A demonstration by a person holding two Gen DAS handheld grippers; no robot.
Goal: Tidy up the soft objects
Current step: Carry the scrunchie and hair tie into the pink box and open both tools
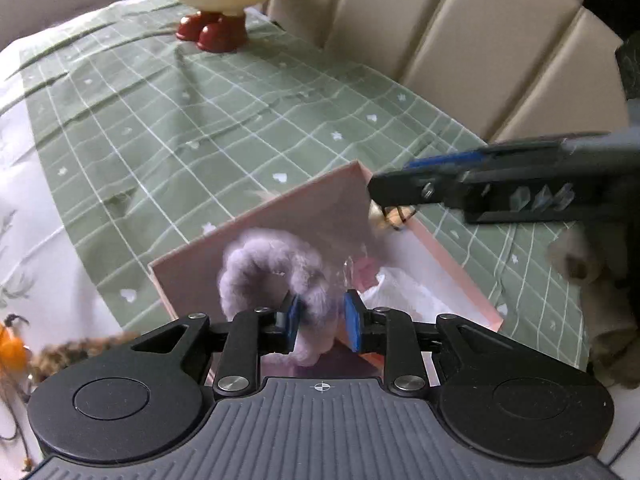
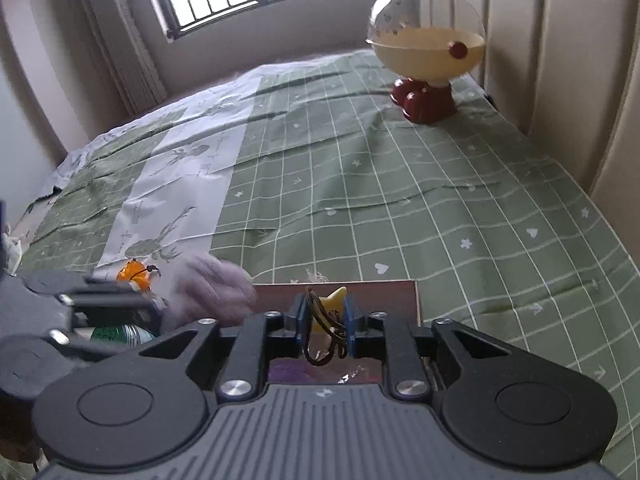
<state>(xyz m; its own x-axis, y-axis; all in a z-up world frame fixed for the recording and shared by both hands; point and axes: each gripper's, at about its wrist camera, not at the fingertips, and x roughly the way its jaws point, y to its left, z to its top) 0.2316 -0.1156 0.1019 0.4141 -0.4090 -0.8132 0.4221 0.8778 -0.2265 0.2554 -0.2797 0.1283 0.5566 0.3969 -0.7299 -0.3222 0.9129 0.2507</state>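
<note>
A fluffy lilac scrunchie [image 1: 264,272] hangs blurred between the pads of my left gripper [image 1: 322,318], whose jaws stand apart and do not press it. It hangs over an open pink box [image 1: 280,216] lined with white paper [image 1: 412,288]. My right gripper [image 2: 325,320] is open too. A yellow star hair tie [image 2: 334,298] with brown elastic loops dangles loosely between its blue pads [image 2: 351,320], over the same box [image 2: 380,296]. In the left wrist view the right gripper [image 1: 374,192] reaches in from the right above the box's far corner.
The box lies on a bed with a green checked cover [image 1: 200,128]. A cream bowl on red feet [image 2: 426,56] stands at the far end by the padded headboard [image 1: 480,40]. An orange trinket [image 2: 134,274], a leopard-print piece [image 1: 76,352] and a green bottle [image 2: 120,334] lie to the left.
</note>
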